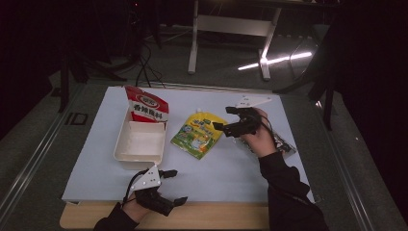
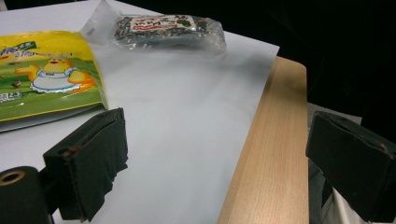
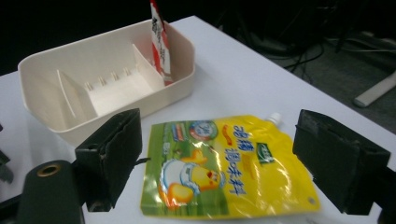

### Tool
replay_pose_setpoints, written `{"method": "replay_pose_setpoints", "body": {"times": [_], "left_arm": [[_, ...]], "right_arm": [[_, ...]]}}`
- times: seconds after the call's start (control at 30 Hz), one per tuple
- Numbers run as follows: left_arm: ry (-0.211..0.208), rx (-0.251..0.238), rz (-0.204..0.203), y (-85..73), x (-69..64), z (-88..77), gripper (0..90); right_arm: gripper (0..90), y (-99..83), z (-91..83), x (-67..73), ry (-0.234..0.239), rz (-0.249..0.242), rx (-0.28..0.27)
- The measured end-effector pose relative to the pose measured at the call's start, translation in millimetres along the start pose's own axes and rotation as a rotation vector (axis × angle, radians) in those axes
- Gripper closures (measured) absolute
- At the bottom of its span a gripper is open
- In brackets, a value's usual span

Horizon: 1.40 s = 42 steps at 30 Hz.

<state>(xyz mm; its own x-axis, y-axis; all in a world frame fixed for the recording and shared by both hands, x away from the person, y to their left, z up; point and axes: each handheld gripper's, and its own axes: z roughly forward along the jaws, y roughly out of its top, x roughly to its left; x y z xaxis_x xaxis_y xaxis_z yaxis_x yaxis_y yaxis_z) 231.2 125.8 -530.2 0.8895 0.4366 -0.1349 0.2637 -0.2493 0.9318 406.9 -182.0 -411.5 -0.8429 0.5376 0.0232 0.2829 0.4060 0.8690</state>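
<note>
1. A yellow pouch lies flat on the desk, just right of a white bin.
2. The right tongs hover over the pouch, released and empty.
3. The left tongs, near the desk's front edge below the bin, gape empty.
4. The pouch looks soft, light and slick; grip an edge seam or the spout.

Dim room, lit white sheet, floor glare streak, soft grainy focus
</note>
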Motion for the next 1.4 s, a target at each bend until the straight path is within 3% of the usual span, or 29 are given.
{"method": "replay_pose_setpoints", "body": {"times": [0.07,0.33,0.4,0.63,0.8,0.93,1.1,1.27,1.4], "left_arm": [[0.0,-0.002,-0.004,-0.3,0.4,0.0,6.4],[0.003,-0.003,-0.015,-1.4,4.3,0.0,6.4],[0.0,-0.001,-0.015,-1.3,4.3,1.2,6.4],[-0.005,0.007,-0.01,-1.2,2.5,2.7,6.4],[-0.002,0.004,-0.006,-0.5,1.2,1.8,6.4],[-0.002,0.001,-0.007,-0.5,1.0,1.4,6.4],[0.0,-0.001,-0.008,-1.5,1.2,0.3,6.4],[0.002,-0.001,-0.014,-2.6,2.2,0.0,6.4],[0.005,0.002,-0.012,-2.7,2.2,-0.2,6.4]], "right_arm": [[15.9,-5.1,-11.0,-0.5,0.002,0.017,0.002],[16.6,-33.0,-57.2,1.1,-0.072,0.005,-0.033],[16.6,-42.6,-66.3,-2.5,-0.082,0.034,-0.018],[13.9,-62.6,-80.2,-8.7,-0.069,0.104,-0.052],[11.8,-68.4,-86.4,-9.8,-0.063,0.101,-0.067],[14.5,-72.5,-92.4,-11.9,-0.089,0.094,-0.078],[28.4,-80.9,-98.8,-25.8,-0.147,0.079,-0.069],[56.0,-92.7,-101.0,-45.8,-0.214,0.064,-0.014],[70.7,-103.9,-98.1,-66.8,-0.249,0.096,0.028]]}}
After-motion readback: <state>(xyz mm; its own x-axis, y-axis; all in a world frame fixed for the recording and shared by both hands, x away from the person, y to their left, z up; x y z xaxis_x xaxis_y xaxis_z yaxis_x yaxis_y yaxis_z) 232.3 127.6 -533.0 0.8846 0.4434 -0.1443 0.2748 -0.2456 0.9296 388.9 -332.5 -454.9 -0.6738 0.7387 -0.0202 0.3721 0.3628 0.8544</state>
